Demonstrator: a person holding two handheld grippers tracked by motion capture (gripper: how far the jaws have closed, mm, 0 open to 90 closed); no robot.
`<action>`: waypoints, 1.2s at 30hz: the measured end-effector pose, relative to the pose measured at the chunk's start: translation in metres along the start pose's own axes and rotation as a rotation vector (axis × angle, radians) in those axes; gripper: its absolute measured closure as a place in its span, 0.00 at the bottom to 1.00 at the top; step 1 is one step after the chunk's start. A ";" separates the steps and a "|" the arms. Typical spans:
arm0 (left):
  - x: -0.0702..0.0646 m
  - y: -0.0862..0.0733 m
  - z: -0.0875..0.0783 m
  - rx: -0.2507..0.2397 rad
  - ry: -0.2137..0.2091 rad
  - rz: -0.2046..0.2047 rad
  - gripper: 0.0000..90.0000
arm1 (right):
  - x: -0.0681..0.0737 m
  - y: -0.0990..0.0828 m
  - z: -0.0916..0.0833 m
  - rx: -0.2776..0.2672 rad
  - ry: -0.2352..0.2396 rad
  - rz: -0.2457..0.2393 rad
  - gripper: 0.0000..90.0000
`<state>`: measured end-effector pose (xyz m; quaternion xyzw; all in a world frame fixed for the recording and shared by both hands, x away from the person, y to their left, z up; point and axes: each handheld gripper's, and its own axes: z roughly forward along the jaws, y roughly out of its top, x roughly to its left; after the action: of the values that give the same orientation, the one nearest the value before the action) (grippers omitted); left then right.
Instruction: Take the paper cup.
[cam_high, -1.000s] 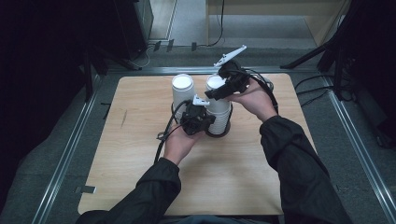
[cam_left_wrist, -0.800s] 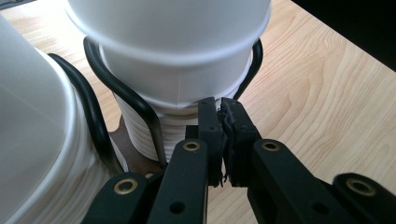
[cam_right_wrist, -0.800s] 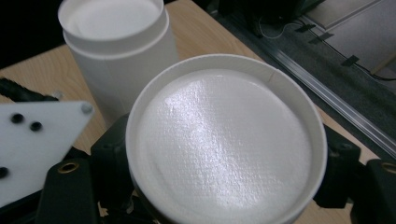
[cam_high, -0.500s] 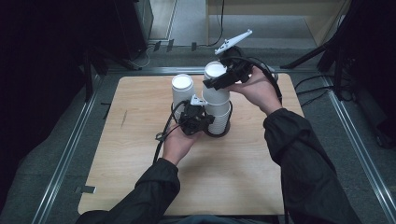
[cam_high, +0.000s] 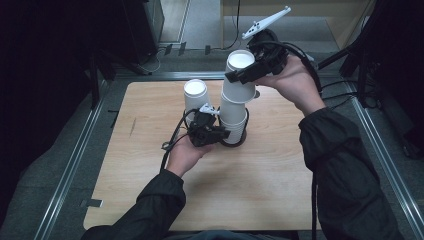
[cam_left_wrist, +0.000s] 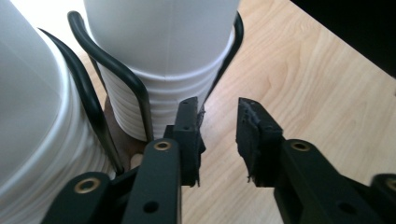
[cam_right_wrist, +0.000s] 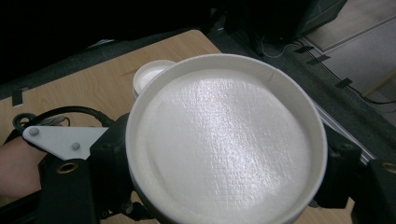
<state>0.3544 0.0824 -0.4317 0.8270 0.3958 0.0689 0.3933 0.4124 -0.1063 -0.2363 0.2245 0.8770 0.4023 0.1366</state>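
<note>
A stack of upturned white paper cups (cam_high: 233, 122) stands in a black wire holder (cam_high: 243, 141) at mid-table. My right gripper (cam_high: 240, 75) is shut on the top cup (cam_high: 240, 61) and holds it raised, its lower part still over the stack. In the right gripper view that cup's base (cam_right_wrist: 224, 140) lies between the two jaws. My left gripper (cam_high: 220, 134) sits low at the holder's near left side. Its jaws stand apart in the left gripper view (cam_left_wrist: 219, 126), bare wood between them, beside the holder's wire (cam_left_wrist: 116, 74) and the stack (cam_left_wrist: 168, 56).
A second stack of white cups (cam_high: 195, 97) stands just left of the holder, close to my left hand. The wooden table (cam_high: 280, 190) has metal rails along both sides. Cables lie on the floor beyond the far edge.
My right gripper has risen and moved away from me with the top cup, drawing it up off the stack. The left gripper has stayed at the holder's base.
</note>
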 end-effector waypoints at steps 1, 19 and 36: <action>0.000 -0.001 -0.001 0.003 -0.010 0.009 0.73 | 0.001 0.000 -0.004 0.002 0.001 -0.006 0.27; 0.013 -0.025 -0.025 -0.033 -0.121 0.124 0.43 | 0.016 -0.062 -0.039 -0.008 0.061 -0.001 0.27; 0.020 -0.041 -0.030 -0.059 -0.169 0.176 0.40 | 0.034 -0.121 -0.014 0.013 0.117 0.012 0.27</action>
<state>0.3310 0.1300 -0.4445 0.8495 0.2848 0.0448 0.4418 0.3426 -0.1675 -0.3227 0.2069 0.8847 0.4098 0.0811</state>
